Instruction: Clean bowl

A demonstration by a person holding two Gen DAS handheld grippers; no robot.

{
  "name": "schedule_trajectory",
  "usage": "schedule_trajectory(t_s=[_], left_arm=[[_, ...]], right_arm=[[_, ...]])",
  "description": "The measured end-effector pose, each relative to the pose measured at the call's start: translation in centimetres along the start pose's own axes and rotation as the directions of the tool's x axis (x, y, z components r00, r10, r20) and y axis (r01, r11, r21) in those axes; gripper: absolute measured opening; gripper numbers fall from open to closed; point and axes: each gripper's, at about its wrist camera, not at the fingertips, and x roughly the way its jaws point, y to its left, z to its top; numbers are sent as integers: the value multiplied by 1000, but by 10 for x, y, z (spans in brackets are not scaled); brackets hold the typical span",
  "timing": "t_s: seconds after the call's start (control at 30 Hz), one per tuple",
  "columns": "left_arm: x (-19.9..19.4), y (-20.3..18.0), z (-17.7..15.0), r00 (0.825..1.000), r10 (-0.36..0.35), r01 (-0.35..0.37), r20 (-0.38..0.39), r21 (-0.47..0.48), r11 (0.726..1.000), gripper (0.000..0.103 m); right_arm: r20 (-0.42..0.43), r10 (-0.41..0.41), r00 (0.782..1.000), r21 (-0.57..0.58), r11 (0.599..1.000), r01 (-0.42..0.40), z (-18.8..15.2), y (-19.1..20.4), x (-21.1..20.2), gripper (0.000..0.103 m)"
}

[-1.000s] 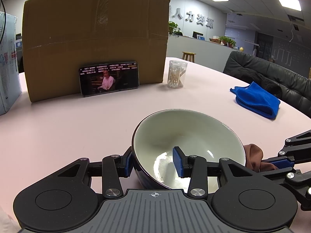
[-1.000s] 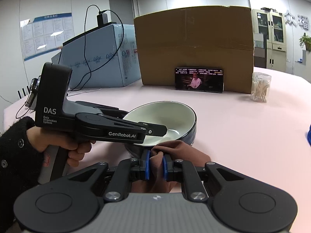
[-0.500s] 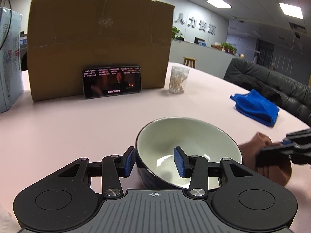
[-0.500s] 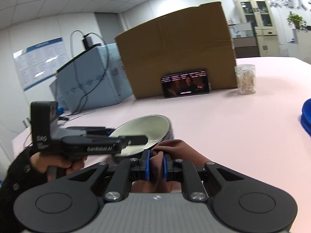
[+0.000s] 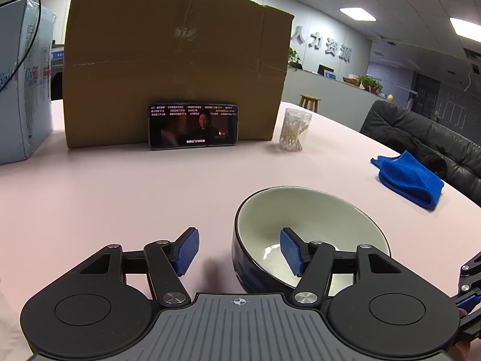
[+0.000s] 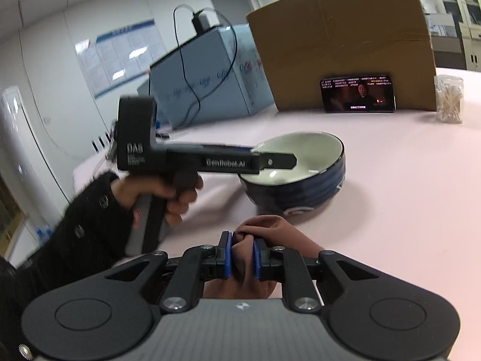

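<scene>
Bowl (image 5: 312, 234) on pink counter (image 5: 120, 198), left gripper (image 5: 239, 251) fingers just opening, apart astride its near rim, right gripper (image 6: 243, 254) fingers loosening, clamped on brown cloth (image 6: 270, 234).

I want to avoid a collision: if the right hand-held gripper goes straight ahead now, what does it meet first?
Probably the dark blue bowl, just beyond the brown cloth between its pads; depth is uncertain.

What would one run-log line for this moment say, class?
left tool: just opened, astride bowl rim, released | right tool: loosening, brown cloth between pads | bowl: upright on table
</scene>
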Motion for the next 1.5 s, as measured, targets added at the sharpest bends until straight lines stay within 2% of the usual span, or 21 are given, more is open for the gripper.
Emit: schedule_trajectory(t_s=[0.07,0.13,0.17,0.23,0.3,0.33,0.4,0.53,0.63,0.73,0.8,0.87,0.97,1.03,1.07,1.1,1.2,1.3,1.37,1.43,1.5], left_arm=[[0,-1,0,1000,1,-1,1,3,1000,65],[0,-1,0,1000,5,-5,1,5,1000,67],[-1,-1,0,1000,7,-7,3,6,1000,71],[-2,-1,0,1000,11,-11,9,5,1000,75],[-3,-1,0,1000,15,-15,13,5,1000,78],[-3,-2,0,1000,19,-19,15,7,1000,83],[-4,-3,0,999,34,-34,18,12,999,89],[-10,-6,1,998,47,-48,47,26,999,98],[-17,-4,3,994,60,-62,90,20,998,102],[-26,-1,5,980,119,-123,157,11,992,103],[-31,0,6,964,174,-179,199,4,984,103],[-36,1,7,941,233,-237,244,-13,971,103],[-45,4,9,907,301,-290,294,-81,954,103],[-48,6,9,887,336,-310,317,-129,942,103],[-49,7,8,871,363,-330,332,-154,932,103],[-49,8,7,857,385,-347,343,-168,923,103],[-45,7,4,825,434,-396,361,-178,901,103],[-43,7,3,812,456,-417,365,-183,890,103],[-42,9,3,806,474,-432,354,-195,880,103],[-43,10,3,792,499,-451,350,-214,866,103],[-43,12,2,783,520,-466,342,-232,854,103]], right_arm=[[-16,-10,1000,-16,1000,10,-1,1,-3,29],[-27,-32,999,-30,999,31,-1,2,-8,42],[-36,-45,998,-43,998,44,-1,3,-11,51],[-55,-71,996,-75,995,67,-2,6,-18,57],[-67,-102,992,-125,988,94,-3,10,-26,72],[-60,-125,990,-150,982,115,-4,12,-30,77],[-39,-170,985,-193,968,159,-3,16,-37,93],[81,-186,979,-212,957,199,3,16,-50,95],[208,-193,959,-187,954,233,11,9,-55,98],[365,-265,893,-102,942,321,23,-5,-57,103],[464,-338,819,-20,920,390,30,-17,-54,103],[504,-387,773,23,900,435,35,-33,-46,103],[510,-450,733,38,863,503,39,-56,-27,103],[489,-483,726,64,850,523,40,-72,-16,103],[497,-486,719,79,851,520,39,-77,-15,103],[510,-492,705,102,849,519,37,-82,-14,103],[543,-539,644,163,820,549,31,-95,-15,103],[565,-598,568,196,766,612,27,-96,-17,103],[566,-619,544,191,741,644,25,-93,-15,103],[548,-653,523,178,702,690,26,-91,-10,103],[527,-671,522,167,684,710,26,-91,-5,103]])
